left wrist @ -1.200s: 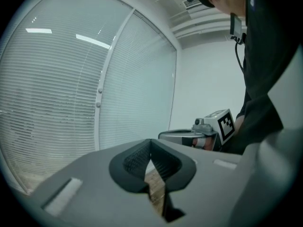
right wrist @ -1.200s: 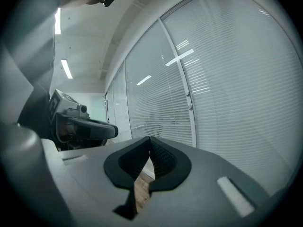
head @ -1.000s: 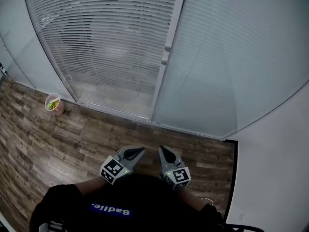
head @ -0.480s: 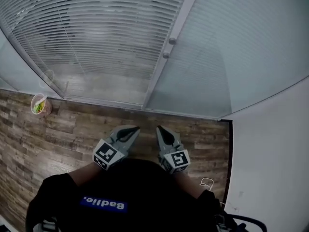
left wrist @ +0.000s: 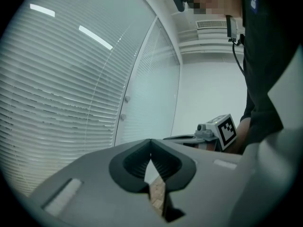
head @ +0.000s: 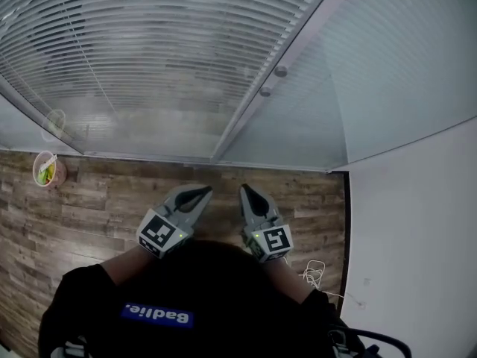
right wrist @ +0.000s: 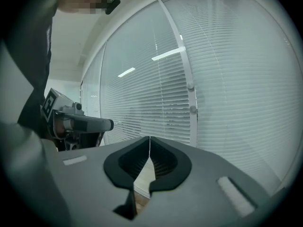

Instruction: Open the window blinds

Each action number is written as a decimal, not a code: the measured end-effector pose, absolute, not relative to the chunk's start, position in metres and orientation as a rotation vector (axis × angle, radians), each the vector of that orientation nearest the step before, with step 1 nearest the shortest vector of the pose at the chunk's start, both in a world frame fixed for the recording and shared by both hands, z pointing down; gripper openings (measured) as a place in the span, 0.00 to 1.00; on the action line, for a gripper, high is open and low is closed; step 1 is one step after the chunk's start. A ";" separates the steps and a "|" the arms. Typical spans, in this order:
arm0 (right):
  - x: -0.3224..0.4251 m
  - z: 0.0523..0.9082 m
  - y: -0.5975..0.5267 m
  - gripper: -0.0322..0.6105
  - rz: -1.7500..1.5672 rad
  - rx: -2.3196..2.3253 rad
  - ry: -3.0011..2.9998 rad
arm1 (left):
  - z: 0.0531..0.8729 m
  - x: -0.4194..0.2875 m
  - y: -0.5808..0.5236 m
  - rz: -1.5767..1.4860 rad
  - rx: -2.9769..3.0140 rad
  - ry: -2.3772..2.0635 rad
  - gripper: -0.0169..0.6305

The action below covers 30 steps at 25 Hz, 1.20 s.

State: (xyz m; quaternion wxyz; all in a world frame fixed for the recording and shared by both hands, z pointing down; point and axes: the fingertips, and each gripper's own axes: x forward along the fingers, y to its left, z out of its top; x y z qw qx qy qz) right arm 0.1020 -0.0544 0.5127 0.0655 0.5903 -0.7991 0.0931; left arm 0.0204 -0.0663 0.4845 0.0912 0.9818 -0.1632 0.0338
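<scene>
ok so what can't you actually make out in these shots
- White slatted blinds: top cut off by the head view's upper edge; how they are worked cannot be picked out.
- Two small round knobs on the white frame: too small in every view to tell their purpose.
- Small pale cup on the wood floor, head view: contents too small, only something green.

An office: glass partition walls (head: 395,80) with blinds (head: 149,43), plank floor (head: 97,200).

window blinds (head: 149,36), left tool (head: 203,192) and right tool (head: 244,190) over wood floor (head: 97,207), small cup (head: 46,171)
</scene>
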 end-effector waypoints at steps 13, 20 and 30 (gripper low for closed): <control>0.113 0.503 -0.106 0.08 0.268 1.702 -2.476 | 0.479 0.028 -0.102 0.097 2.907 -0.581 0.03; 0.134 0.492 -0.123 0.09 0.212 1.663 -2.529 | 0.474 0.048 -0.108 0.114 2.916 -0.642 0.03; 0.147 0.485 -0.140 0.10 0.185 1.650 -2.563 | 0.479 0.047 -0.106 0.158 2.906 -0.727 0.03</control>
